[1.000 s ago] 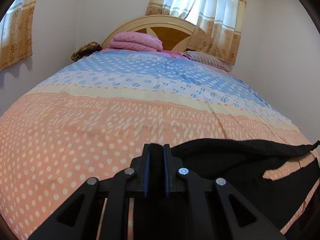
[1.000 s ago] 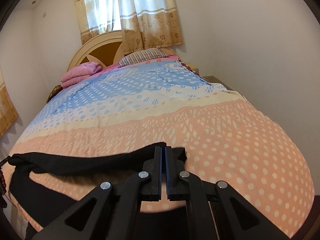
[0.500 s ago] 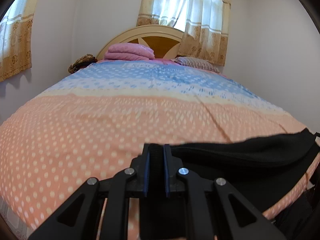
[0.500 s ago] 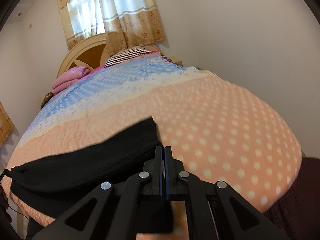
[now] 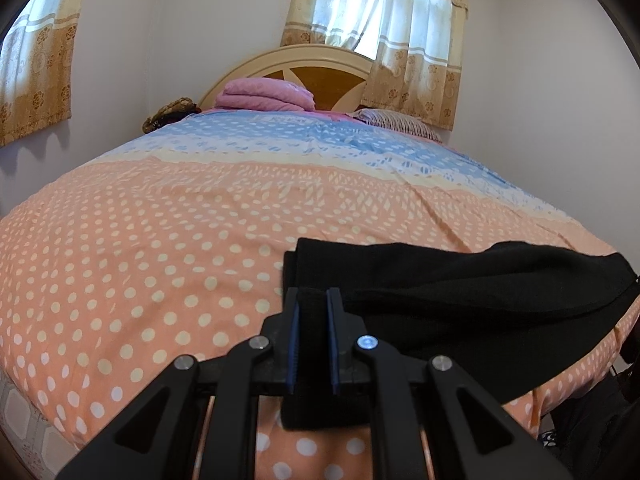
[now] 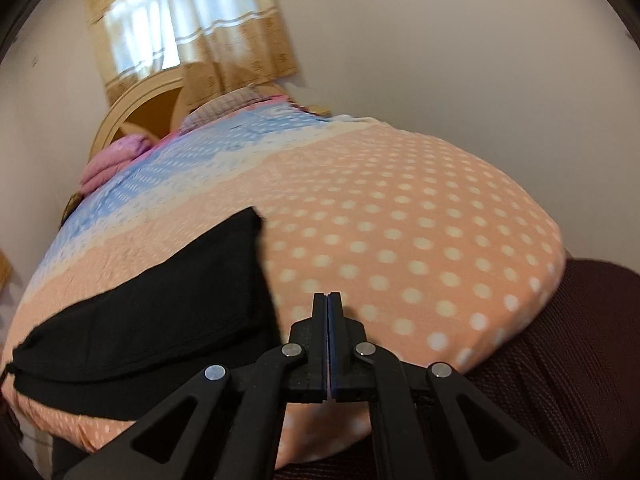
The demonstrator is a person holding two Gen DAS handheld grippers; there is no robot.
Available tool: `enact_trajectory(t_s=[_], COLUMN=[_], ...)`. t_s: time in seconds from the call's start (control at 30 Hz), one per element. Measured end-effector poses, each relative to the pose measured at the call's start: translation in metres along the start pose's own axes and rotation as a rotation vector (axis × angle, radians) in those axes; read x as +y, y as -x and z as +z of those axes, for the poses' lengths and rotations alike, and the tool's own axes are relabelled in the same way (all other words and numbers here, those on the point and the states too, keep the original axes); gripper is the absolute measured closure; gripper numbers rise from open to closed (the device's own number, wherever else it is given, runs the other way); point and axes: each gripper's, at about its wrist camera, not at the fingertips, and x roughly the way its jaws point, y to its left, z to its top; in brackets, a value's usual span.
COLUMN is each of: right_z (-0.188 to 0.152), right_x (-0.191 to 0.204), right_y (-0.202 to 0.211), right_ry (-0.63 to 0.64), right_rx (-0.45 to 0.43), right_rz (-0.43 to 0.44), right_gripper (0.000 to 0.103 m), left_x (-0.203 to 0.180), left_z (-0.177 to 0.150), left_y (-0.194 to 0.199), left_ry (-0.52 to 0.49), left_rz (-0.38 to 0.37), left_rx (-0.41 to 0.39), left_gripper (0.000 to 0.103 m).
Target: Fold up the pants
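Note:
The black pants (image 5: 460, 300) lie across the near, orange end of the bed (image 5: 140, 260), and one end hangs over the foot edge at the right. My left gripper (image 5: 312, 300) is shut on a thick fold of the pants, with black cloth filling the narrow gap between its blue pads. In the right wrist view the pants (image 6: 160, 312) spread to the left, their edge running behind the left finger. My right gripper (image 6: 328, 300) is shut tight, pads together, and no cloth shows between them.
Folded pink blankets (image 5: 264, 94) and a striped pillow (image 5: 396, 122) sit by the headboard (image 5: 316, 60). Curtained windows (image 5: 380, 28) are behind it, and white walls stand close on both sides. A dark maroon mesh surface (image 6: 560, 380) lies beyond the bed's near right corner.
Both grippers drew back and down toward the foot of the bed, dragging the pants onto the dotted orange end. The right gripper rolled, its pad gap shut, and the cloth under it is gone.

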Motion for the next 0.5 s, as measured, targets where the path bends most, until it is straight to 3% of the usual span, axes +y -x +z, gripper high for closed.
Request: enact_trajectory(t_s=[0.17,0.2,0.23,0.3,0.37,0.43,0.47,0.5], right_z=[-0.001,-0.003,-0.005,-0.010,-0.018,-0.028,-0.035,-0.043], right_x=[0.006,0.021,0.041,0.080,0.128,0.175,0.201,0.222], right_y=[0.022,0.031,0.039,0.049,0.057,0.053,0.048,0.043], right_ry=[0.000,0.053,0.121,0.203,0.296,0.390,0.441,0.482], right_rx=[-0.034,-0.064,-0.087,-0.103,-0.130,-0.092,-0.064,-0.039], right_rz=[0.016,0.007,0.006,0.072,0.161,0.193,0.222,0.254], right_gripper=[0.100,0.086,0.049,0.017,0.018,0.020,0.024,0.034], left_x=[0.001,0.002,0.003,0.001,-0.001,-0.003,-0.003,-0.003], left_z=[-0.003,-0.004,-0.005,-0.005,-0.003,-0.001,-0.001,0.000], left_y=[0.005,0.004,0.004,0.003,0.002,0.001,0.001,0.001], left_ry=[-0.004,-0.004,-0.005,-0.005,-0.006,-0.006,-0.003,0.000], left_rz=[0.002,0.004,0.006,0.011,0.015,0.018,0.017,0.015], left_rx=[0.003,0.006,0.007,0.007,0.002,-0.002,-0.004,-0.007], left_gripper=[0.087,0.087,0.087,0.087,0.087,0.087,0.087,0.087])
